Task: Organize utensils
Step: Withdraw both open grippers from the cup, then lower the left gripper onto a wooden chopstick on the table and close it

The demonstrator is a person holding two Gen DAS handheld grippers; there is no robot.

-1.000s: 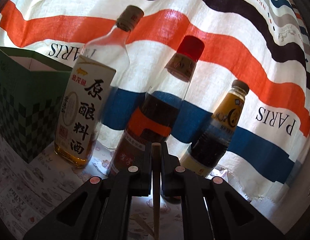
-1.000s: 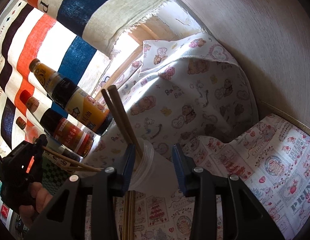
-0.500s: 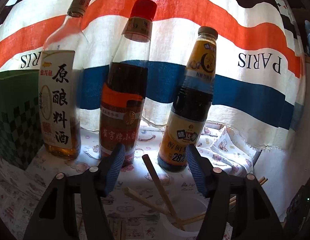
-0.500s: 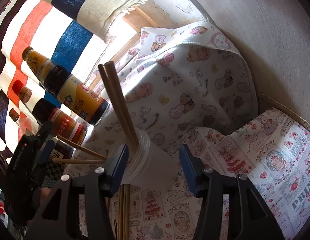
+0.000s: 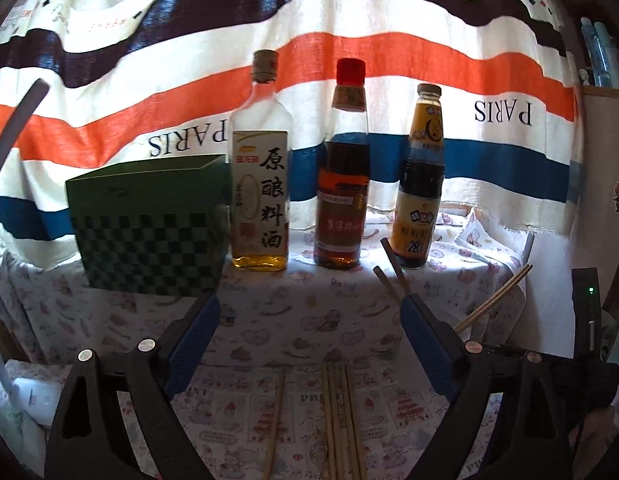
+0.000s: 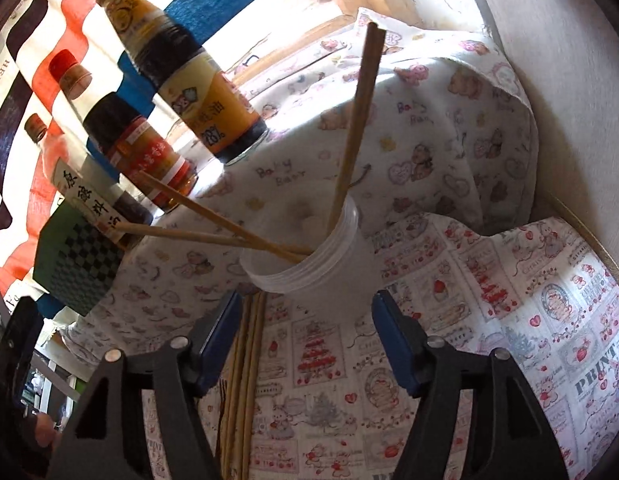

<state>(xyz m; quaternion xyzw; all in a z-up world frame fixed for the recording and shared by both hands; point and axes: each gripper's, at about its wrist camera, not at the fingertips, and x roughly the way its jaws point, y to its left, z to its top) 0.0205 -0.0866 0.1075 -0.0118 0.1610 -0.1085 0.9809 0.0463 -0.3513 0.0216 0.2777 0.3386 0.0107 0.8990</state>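
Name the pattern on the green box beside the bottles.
A dark and light green check on the box, clearest in the left wrist view.

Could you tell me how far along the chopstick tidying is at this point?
Partly done. Several chopsticks already stand in the clear plastic cup. Nothing is in hand: the left gripper has just opened with nothing between its fingers, and the right gripper has just opened off the cup. Left to do: the loose chopsticks lying on the printed tablecloth.
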